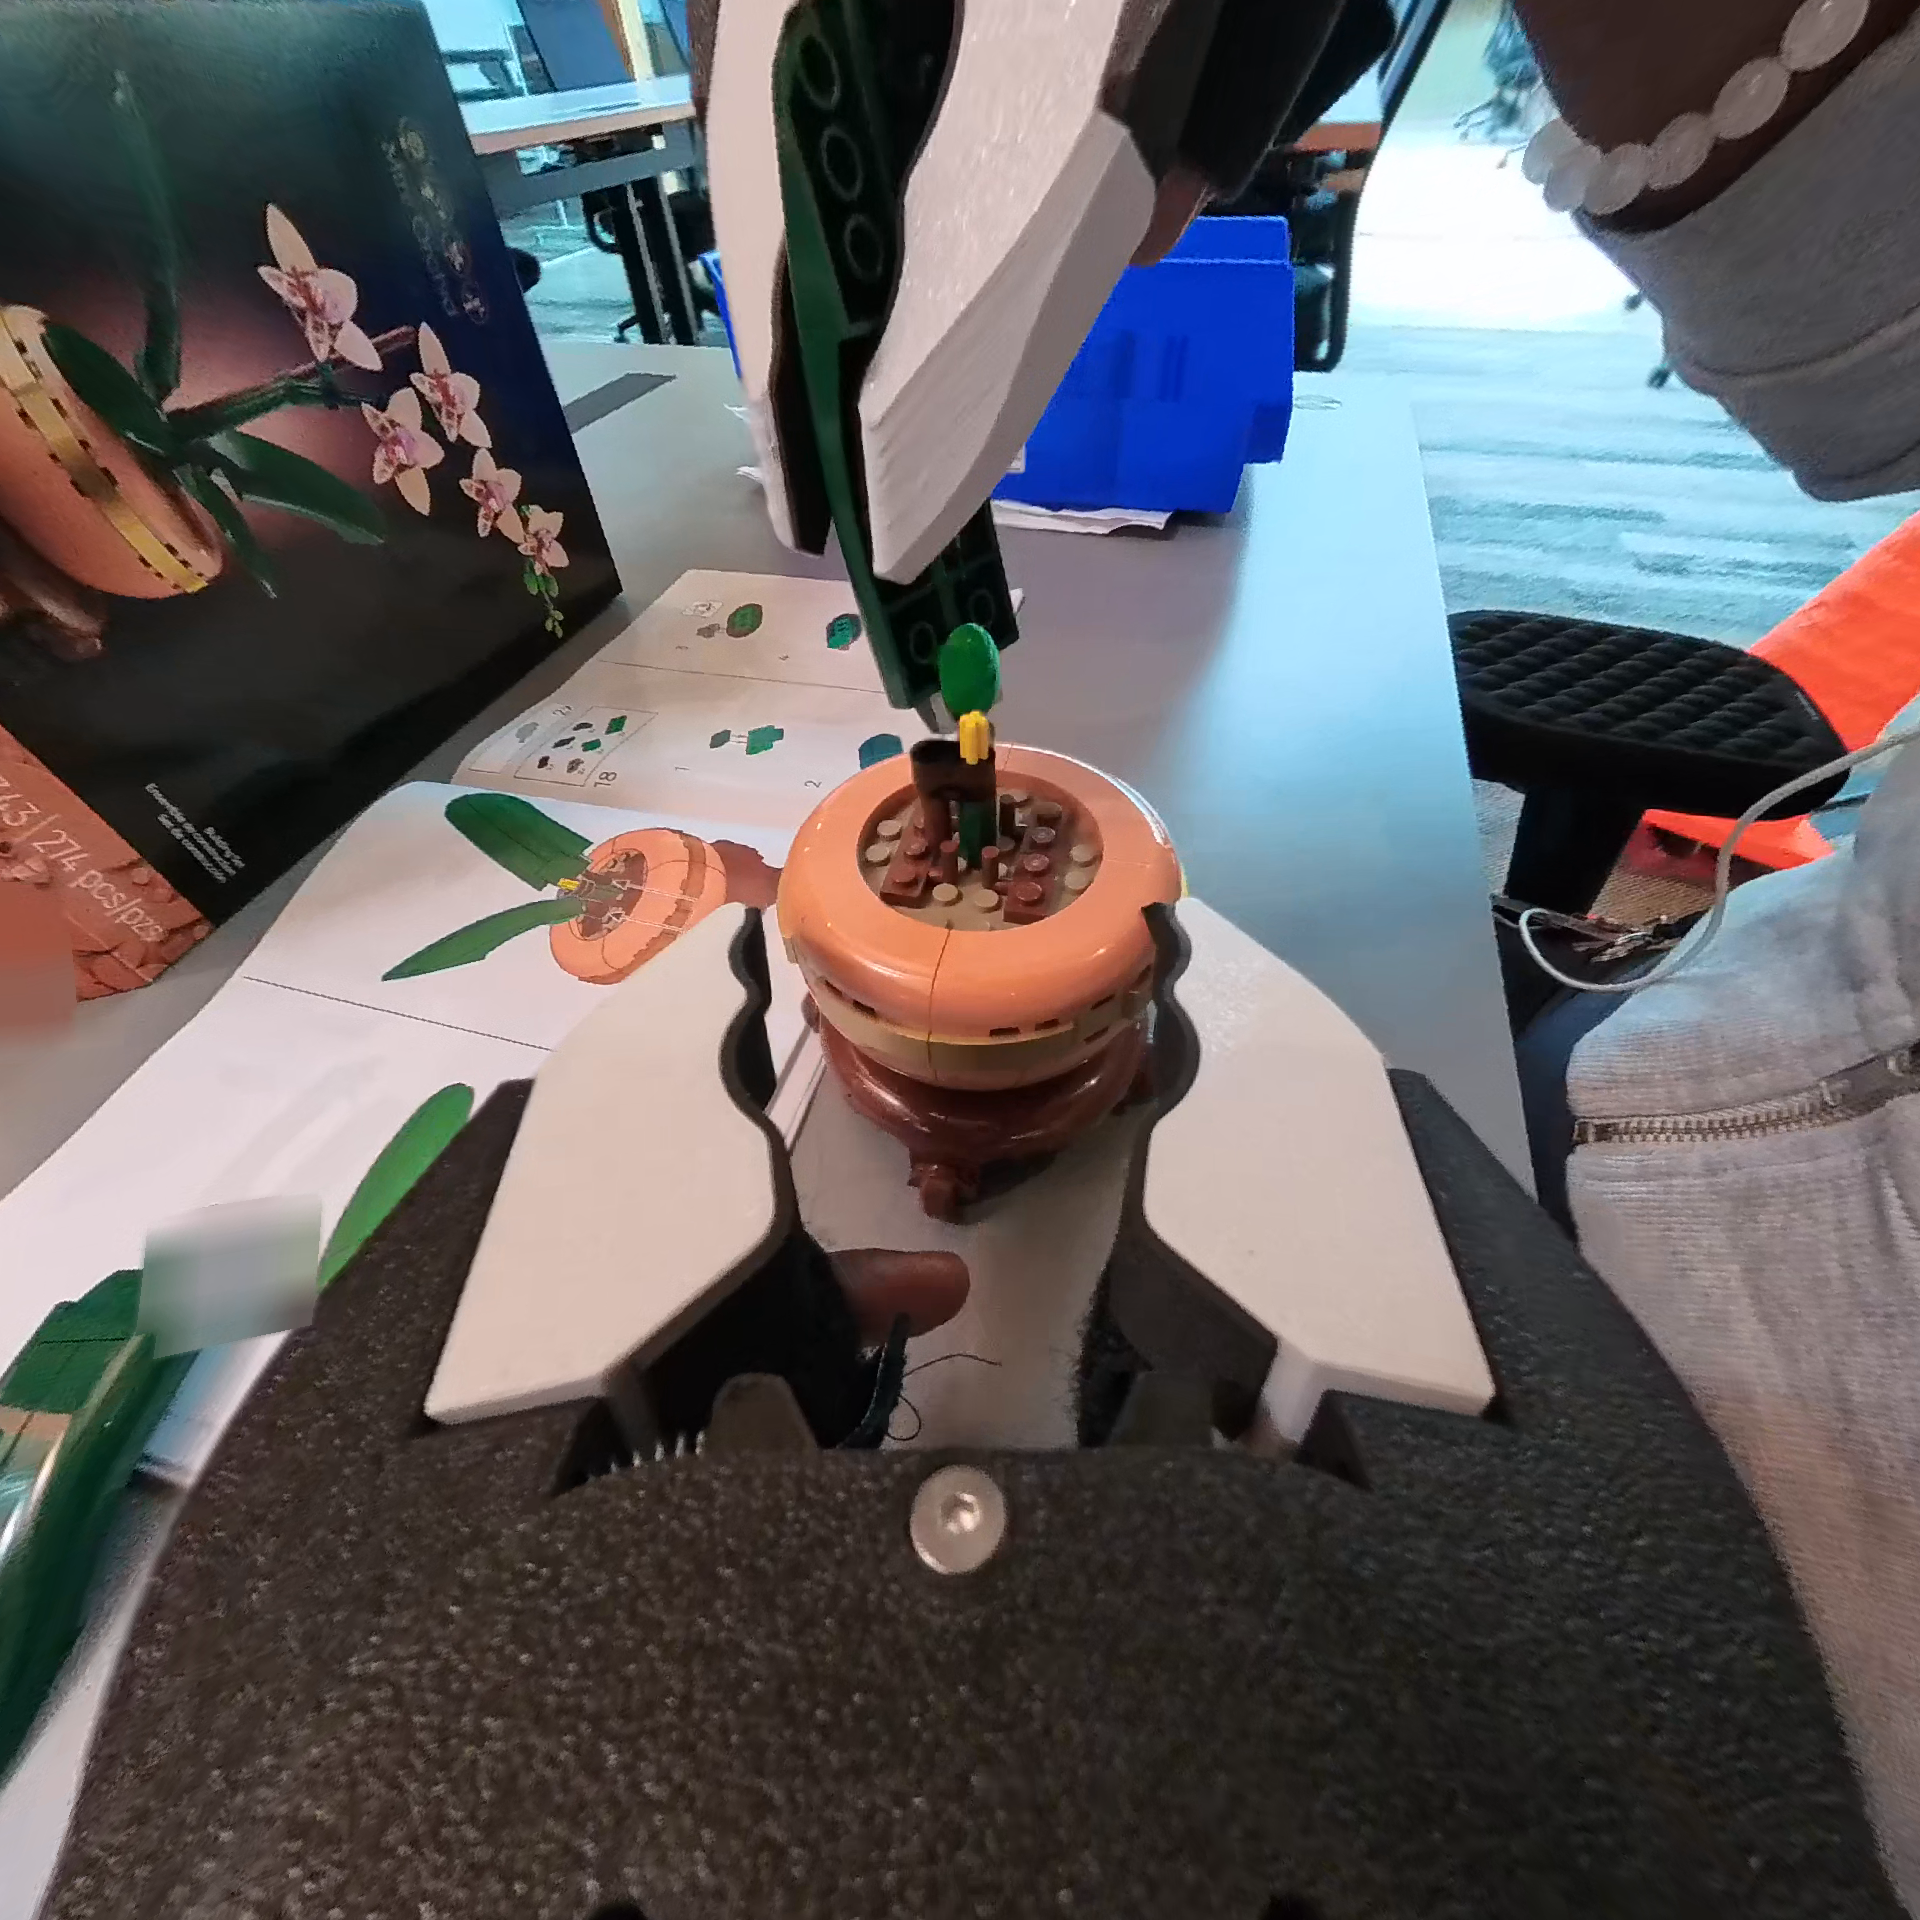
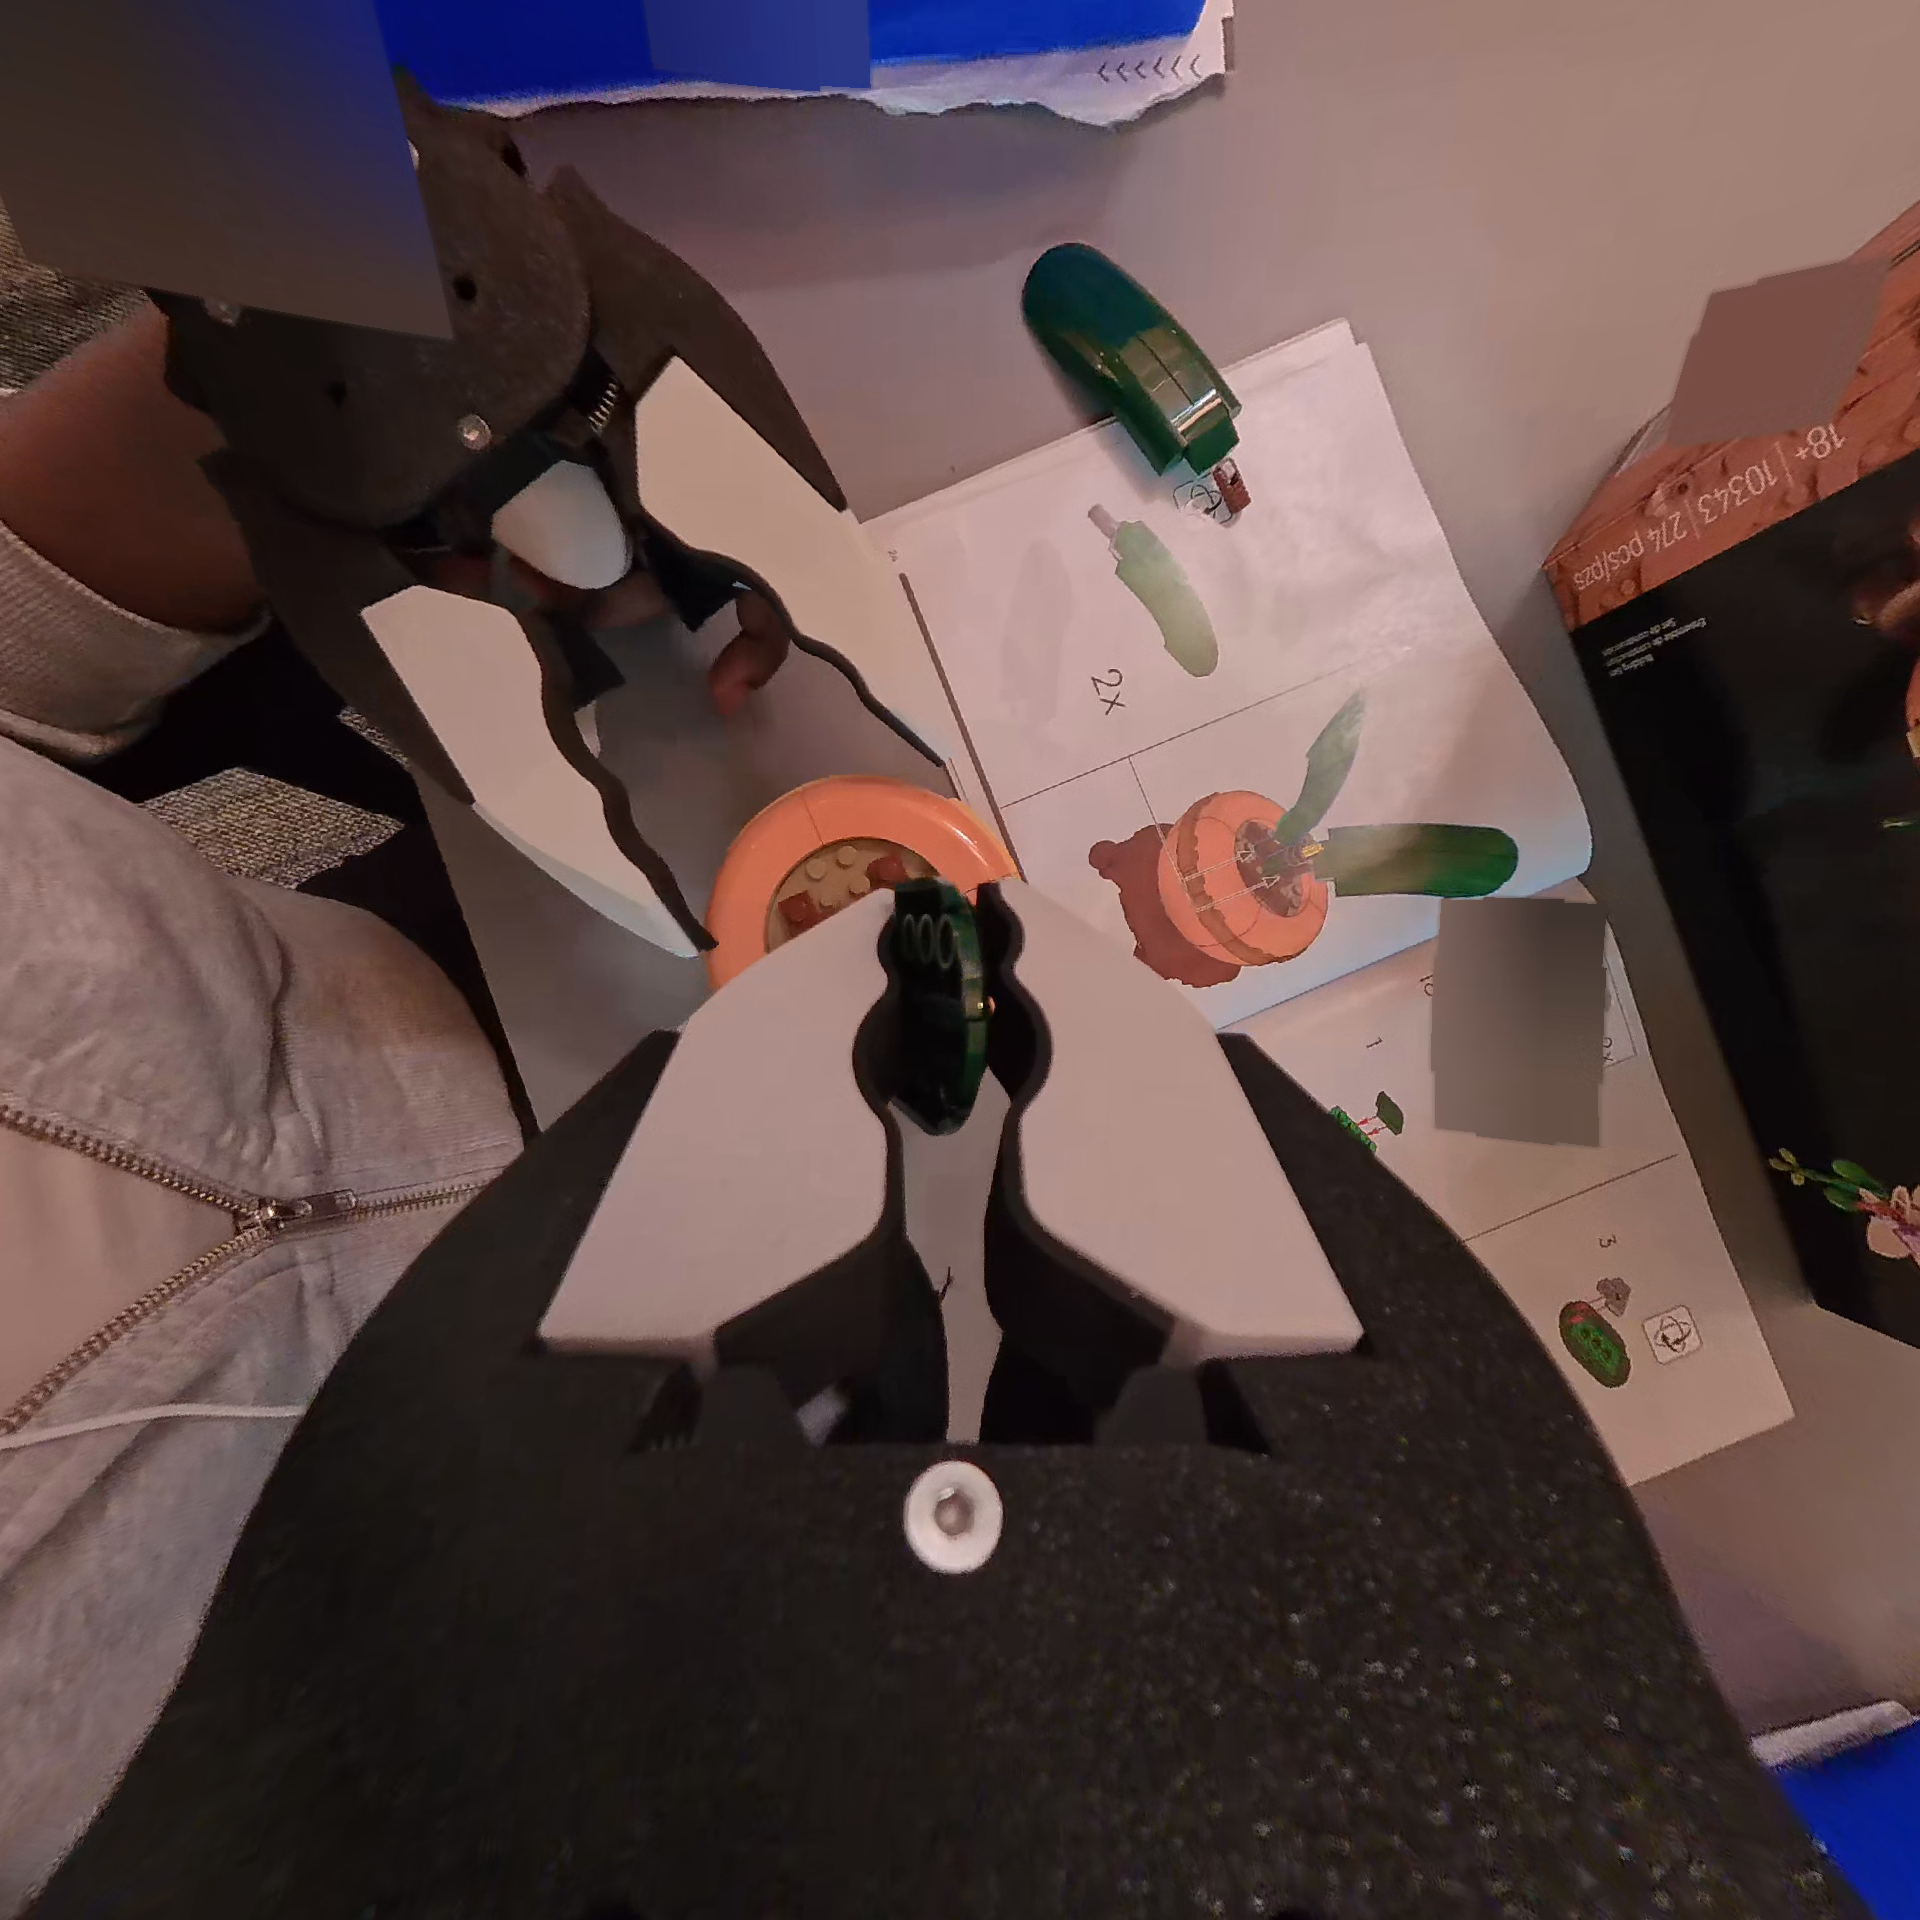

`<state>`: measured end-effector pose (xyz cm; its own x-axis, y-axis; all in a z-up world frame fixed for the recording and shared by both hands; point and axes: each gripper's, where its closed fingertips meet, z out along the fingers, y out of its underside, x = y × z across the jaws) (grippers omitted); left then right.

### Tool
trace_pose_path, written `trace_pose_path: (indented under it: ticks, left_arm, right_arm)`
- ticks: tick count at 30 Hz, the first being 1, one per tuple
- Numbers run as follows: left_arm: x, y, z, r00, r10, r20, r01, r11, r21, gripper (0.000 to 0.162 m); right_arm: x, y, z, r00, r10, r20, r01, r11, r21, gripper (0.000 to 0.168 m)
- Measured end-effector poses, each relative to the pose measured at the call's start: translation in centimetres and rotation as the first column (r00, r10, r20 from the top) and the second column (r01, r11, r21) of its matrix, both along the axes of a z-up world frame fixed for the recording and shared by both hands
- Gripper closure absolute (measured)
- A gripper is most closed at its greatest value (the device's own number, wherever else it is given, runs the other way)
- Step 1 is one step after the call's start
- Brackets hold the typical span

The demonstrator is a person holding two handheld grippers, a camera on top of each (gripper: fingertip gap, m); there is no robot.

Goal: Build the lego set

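In the middle of the grey table [image 1: 1299, 665] we see the little lego pot [image 1: 971, 935] – round, peach on top, with a brown base under it. It stands upright, and a short stem [image 1: 961, 800] with a yellow bit and a small green tip pokes up from its brown studs. Our left gripper [image 1: 961, 930] is spread wide with one finger on each side of the pot; we cannot tell if the fingers touch it. From above, our right gripper [image 2: 940, 1003] is squeezed tight on a long dark green leaf piece [image 2: 935, 966], and the low end of that leaf sits just beside the top of the stem – we cannot tell if they touch. Under and beside the pot lies the open instruction booklet [image 2: 1278, 644]. A second dark green leaf [image 2: 1132, 353] lies at the booklet's far edge. The set's dark box [image 1: 281, 436] stands to the left, and a blue bin [image 1: 1174, 405] sits farther back.
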<state>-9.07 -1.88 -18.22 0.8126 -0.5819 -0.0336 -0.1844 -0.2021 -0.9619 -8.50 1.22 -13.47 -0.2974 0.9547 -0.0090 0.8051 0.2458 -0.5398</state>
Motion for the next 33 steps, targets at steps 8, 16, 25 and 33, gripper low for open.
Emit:
trace_pose_path:
  ticks: [8,16,25,33]
  left_arm:
    - [0.3,-0.1,-0.4,0.999,-0.003,-0.048,0.003,1.000,-0.010,0.091]
    - [0.6,0.2,-1.0,0.998,-0.007,-0.069,0.005,1.000,-0.026,0.090]
    - [0.5,0.1,-1.0,0.998,-0.007,-0.058,0.006,1.000,-0.023,0.090]
    - [0.5,0.2,-1.0,0.999,-0.008,-0.050,0.007,1.000,-0.022,0.089]
  right_arm:
    - [-0.1,0.1,-0.2,1.000,-0.011,-0.013,0.011,1.000,0.012,0.157]
    - [0.0,0.0,-0.1,1.000,-0.012,-0.018,0.013,0.999,0.045,0.157]
    - [-0.3,0.0,0.0,0.999,-0.021,-0.035,0.024,0.997,0.069,0.157]
    - [0.0,0.3,-0.1,0.996,-0.057,-0.063,0.058,0.998,0.010,0.157]
